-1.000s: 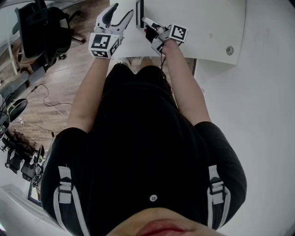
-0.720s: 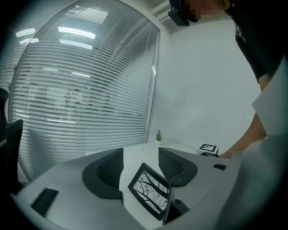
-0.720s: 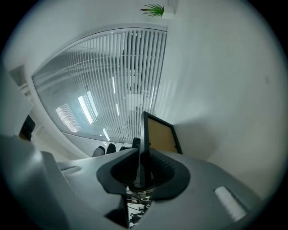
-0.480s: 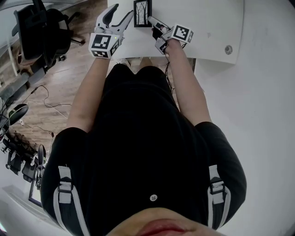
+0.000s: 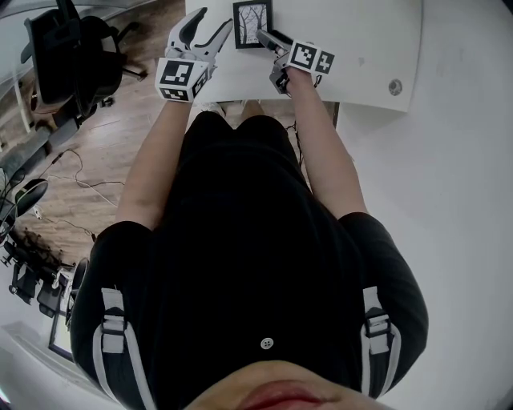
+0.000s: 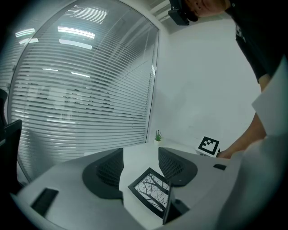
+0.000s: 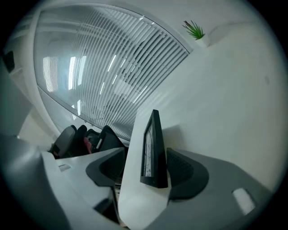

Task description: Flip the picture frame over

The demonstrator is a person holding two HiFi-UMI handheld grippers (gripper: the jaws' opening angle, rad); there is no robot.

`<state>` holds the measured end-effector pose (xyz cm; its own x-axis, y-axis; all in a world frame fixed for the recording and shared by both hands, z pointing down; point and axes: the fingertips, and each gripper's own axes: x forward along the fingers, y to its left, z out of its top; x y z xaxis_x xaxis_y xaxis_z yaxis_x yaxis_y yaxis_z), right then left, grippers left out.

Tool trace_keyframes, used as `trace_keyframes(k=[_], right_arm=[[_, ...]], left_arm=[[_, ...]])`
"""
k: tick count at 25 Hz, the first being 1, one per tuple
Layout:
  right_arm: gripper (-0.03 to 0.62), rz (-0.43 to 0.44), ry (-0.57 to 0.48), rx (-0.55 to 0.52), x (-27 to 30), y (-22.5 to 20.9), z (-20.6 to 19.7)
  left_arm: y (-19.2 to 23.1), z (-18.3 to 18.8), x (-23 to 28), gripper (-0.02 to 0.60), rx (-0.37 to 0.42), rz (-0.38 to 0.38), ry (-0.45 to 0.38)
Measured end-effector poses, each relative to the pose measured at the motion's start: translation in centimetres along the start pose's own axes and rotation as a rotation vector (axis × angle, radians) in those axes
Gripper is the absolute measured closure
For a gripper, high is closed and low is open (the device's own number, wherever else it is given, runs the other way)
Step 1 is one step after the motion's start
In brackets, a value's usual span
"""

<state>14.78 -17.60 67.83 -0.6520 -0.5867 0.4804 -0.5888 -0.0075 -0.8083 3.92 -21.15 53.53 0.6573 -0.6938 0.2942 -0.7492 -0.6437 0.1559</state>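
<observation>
Picture frame (image 5: 252, 24) lies image-up at the desk's (image 5: 361, 48) near edge; your right gripper's (image 5: 264, 36) jaws are opening around it, releasing; left gripper (image 5: 210, 28) hovers spread, empty.

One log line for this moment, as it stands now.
black rectangular picture frame flat on white table, picture up | right hand-held gripper: jaws opening, frame between | left hand-held gripper: open, empty

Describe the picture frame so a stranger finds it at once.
Start at the white table in front of the person. Near its edge closest to them lies the picture frame, picture side up. It is the only black-bordered rectangle there, showing bare black branches on white, unlike the small green plant farther back.
</observation>
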Motion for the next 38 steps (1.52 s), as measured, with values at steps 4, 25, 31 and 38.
trace_keyframes(k=[4, 25, 31, 38], right_arm=[[0.246, -0.156, 0.009, -0.127, -0.3, -1.2, 0.7], [0.243, 0.008, -0.138, -0.654, -7.4, 11.5, 7.5], [0.344, 0.097, -0.237, -0.882, -12.6, 16.6, 8.4], [0.440, 0.211, -0.279, -1.023, -14.6, 20.9, 7.7]], left_arm=[[0.0, 0.1, 0.1, 0.336, -0.004, 0.001, -0.003], [-3.9, 4.2, -2.3, 0.339, 0.023, -0.055, -0.038], [-6.9, 7.2, -3.9, 0.356, 0.027, -0.068, -0.080], [-8.3, 9.4, -5.4, 0.383, 0.056, -0.079, -0.130]])
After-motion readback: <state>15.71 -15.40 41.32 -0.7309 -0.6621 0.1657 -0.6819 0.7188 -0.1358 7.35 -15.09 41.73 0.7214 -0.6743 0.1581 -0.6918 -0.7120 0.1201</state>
